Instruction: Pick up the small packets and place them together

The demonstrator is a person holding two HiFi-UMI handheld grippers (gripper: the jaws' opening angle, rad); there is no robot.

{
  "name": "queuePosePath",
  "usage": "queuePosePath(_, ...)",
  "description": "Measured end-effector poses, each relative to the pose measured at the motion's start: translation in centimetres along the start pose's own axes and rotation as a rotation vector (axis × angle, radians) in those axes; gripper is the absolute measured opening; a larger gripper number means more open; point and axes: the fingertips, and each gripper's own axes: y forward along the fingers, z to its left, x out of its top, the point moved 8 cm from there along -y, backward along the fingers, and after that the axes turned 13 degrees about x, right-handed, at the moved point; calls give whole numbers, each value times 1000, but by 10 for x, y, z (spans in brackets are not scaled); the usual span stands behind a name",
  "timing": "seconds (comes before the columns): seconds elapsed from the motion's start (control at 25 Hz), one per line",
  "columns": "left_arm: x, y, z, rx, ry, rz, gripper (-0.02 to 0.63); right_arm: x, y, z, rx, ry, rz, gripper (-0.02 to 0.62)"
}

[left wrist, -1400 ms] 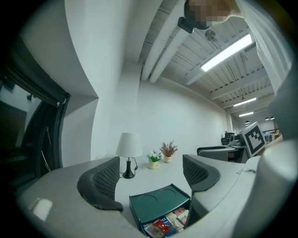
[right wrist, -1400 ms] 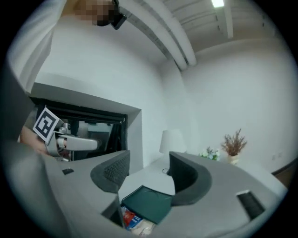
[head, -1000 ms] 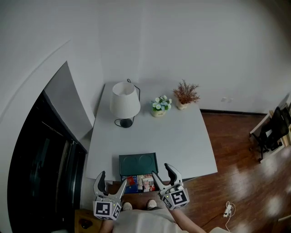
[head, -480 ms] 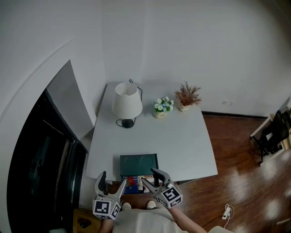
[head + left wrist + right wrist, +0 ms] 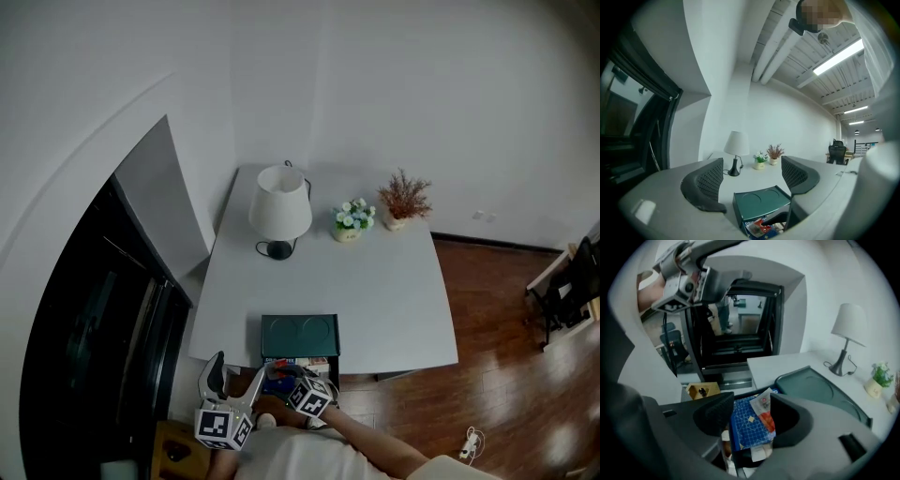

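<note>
Several small packets lie in an open tray [image 5: 319,361] under a dark green box [image 5: 300,335] at the table's near edge. In the right gripper view a blue gridded packet [image 5: 747,425] and a red and white packet [image 5: 765,406] lie between my right gripper's [image 5: 750,416] jaws. Those jaws are closing, and I see no pad pressing on a packet. In the head view the right gripper [image 5: 281,375] reaches over the tray from the right. My left gripper [image 5: 234,373] hangs open and empty just left of it, aimed at the green box [image 5: 761,201] and packets [image 5: 761,228].
A white lamp [image 5: 280,211], a pot of flowers [image 5: 352,220] and a dried plant [image 5: 405,202] stand at the table's far side. A dark window wall [image 5: 94,319] runs along the left. A small cardboard box [image 5: 703,390] sits on the floor by the table.
My right gripper has swung left and down over the packet tray, and its jaws have narrowed. The left gripper has stayed where it was. The head view has shifted slightly.
</note>
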Motion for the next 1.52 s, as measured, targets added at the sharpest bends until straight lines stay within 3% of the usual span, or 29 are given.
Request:
queuePosePath(0.12,0,-6,7,14,2,6,373,-7,26,0,2,-79,140,231)
queuePosePath(0.2,0,-9,11,23,3,10,373,-11,34,-3,-19,-91,176,218)
queuePosePath(0.4,-2,-12,19,48,-9,14,373,-9,38,-7,-45,-98,195,200)
queuePosePath(0.44,-1,-12,20,47,-7,15,373,-8,38,-7,-45,-96,194,147)
queuePosePath(0.56,-1,-11,21,45,-10,14,373,-7,36,-7,-44,-91,194,127)
queuePosePath(0.68,-2,-9,20,38,-12,16,373,-7,35,-7,-48,-101,204,44)
queuePosePath(0.84,-3,-6,18,28,-17,22,373,-10,28,-6,-59,-105,207,1)
queuePosePath(1.0,-3,-4,16,17,-18,25,373,-4,12,-3,-66,-98,165,0)
queuePosePath(1.28,-7,-1,16,15,-30,28,373,8,-35,7,-103,-33,-15,0)
queuePosePath(1.52,-5,2,16,1,-26,29,373,29,-71,-11,-256,-17,-172,0)
